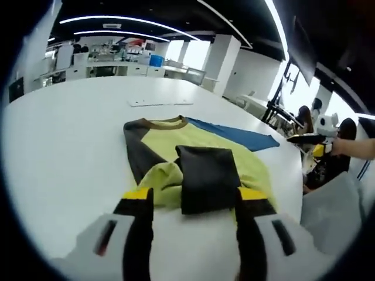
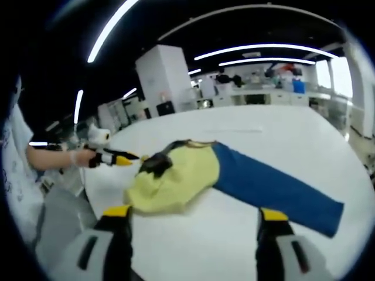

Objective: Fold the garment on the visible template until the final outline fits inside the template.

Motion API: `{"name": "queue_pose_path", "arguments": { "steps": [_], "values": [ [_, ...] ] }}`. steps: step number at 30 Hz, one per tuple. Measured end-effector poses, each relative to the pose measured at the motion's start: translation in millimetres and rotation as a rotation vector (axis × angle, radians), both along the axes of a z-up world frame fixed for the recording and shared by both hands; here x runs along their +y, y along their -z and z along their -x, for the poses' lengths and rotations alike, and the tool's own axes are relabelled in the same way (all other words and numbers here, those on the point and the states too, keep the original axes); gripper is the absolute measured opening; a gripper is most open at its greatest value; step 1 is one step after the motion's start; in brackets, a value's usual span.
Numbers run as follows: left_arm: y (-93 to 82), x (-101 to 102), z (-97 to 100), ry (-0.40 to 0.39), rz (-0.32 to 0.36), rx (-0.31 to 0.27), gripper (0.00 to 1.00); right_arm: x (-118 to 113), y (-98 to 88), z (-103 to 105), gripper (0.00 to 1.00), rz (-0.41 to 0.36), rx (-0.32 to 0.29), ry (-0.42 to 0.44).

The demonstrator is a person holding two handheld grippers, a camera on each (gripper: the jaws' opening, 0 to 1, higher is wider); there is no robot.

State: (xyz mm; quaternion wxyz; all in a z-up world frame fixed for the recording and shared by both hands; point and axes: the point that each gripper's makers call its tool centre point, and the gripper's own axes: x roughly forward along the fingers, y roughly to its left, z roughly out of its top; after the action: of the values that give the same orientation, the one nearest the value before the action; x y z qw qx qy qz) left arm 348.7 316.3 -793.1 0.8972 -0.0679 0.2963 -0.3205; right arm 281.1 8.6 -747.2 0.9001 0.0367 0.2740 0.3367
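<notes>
Both tools stood with their jaws spread wide and nothing between them. In the left gripper view the left tool (image 1: 193, 202) hung low over the white surface (image 1: 70, 152), its yellow-tipped jaws at the near edge of the garment (image 1: 193, 155), one on each side of a black sleeve (image 1: 208, 175) that lay folded across the yellow-green body; whether the tips touched the cloth could not be told. The garment lay flat on the surface with its brown-edged collar (image 1: 164, 123) away from the camera, a black panel (image 1: 137, 149) along its left and a blue sleeve (image 1: 234, 134) stretched out to the right. No template outline could be made out under it.

In the right gripper view the right tool (image 2: 193, 225) hung clear of the garment (image 2: 176, 175), its jaws apart over bare surface (image 2: 281, 134). From that side the yellow-green body looked bunched, with the blue sleeve (image 2: 275, 187) running out to the right. At the left of that view a hand (image 2: 76, 157) held the other tool (image 2: 111, 158), its yellow tip close to the dark collar (image 2: 155, 164).
</notes>
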Motion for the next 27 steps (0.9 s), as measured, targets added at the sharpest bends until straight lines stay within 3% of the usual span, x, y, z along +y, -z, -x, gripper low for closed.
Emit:
{"name": "queue_pose_path", "arguments": {
  "steps": [7, 20, 27],
  "values": [
    [16.1, -1, 5.6, -0.043, 0.055, 0.073, 0.4, -1, -0.5, 1, 0.88, -0.004, 0.0, 0.005],
    [35.8, -4, 2.9, -0.082, 0.068, 0.122, 0.29, -3, -0.7, 5, 0.87, -0.005, 0.001, 0.019],
    [34.3, -11, 3.2, -0.097, 0.116, 0.148, 0.16, -6, 2.1, 8, 0.87, -0.009, 0.008, 0.033]
  ]
}}
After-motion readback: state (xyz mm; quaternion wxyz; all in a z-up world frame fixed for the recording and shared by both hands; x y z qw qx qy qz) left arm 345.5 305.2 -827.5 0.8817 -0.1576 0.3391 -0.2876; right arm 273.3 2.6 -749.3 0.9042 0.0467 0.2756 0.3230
